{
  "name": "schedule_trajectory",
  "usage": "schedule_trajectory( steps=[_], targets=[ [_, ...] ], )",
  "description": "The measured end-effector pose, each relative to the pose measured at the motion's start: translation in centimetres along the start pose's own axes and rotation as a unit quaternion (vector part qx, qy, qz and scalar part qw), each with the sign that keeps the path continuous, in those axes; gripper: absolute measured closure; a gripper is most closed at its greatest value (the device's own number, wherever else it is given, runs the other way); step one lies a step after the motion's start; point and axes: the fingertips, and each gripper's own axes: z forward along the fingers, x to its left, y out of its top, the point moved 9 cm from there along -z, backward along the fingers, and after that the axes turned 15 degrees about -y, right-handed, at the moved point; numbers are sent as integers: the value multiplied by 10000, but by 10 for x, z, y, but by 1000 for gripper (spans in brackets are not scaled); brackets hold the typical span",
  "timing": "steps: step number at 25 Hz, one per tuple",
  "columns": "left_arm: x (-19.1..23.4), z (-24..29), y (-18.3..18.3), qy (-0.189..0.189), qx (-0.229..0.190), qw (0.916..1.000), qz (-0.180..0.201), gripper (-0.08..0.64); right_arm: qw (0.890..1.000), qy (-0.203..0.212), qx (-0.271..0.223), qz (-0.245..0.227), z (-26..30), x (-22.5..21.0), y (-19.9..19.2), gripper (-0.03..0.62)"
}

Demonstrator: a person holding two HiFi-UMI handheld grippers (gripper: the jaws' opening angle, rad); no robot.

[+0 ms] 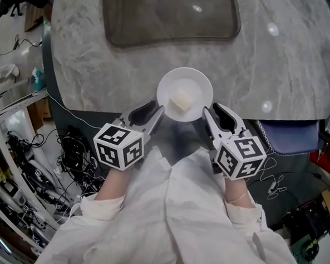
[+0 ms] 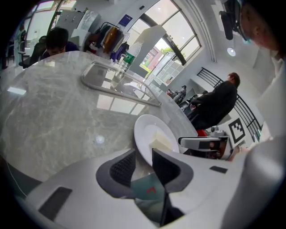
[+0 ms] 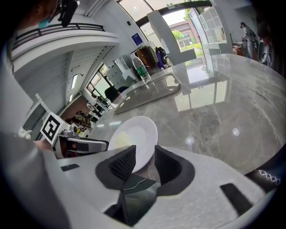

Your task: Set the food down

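A pale food block is lying on a round white plate.
The left hand-held gripper and right hand-held gripper are standing open around its rim.

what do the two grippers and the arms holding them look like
The left gripper and right gripper are pale grey shells with dark ribbed pads, each carrying a white cube with black square markers. The sleeves are white.

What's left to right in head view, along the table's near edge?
left gripper → plate with the food on it → right gripper
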Motion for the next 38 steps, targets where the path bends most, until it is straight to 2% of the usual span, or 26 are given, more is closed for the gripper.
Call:
schedule_trajectory(
  steps=[17,30,38],
  targets=[
    [2,2,-3,55,-49,9999,-129,442,9993,-163,324,-7,12,2,-6,497],
    [4,9,1,47,-181,9998,-55,443,9987,-395,241,-211,14,4,-6,509],
    [3,11,4,-4,-17,9999,144,450,9980,-526,315,-169,13,5,-5,515]
  ],
)
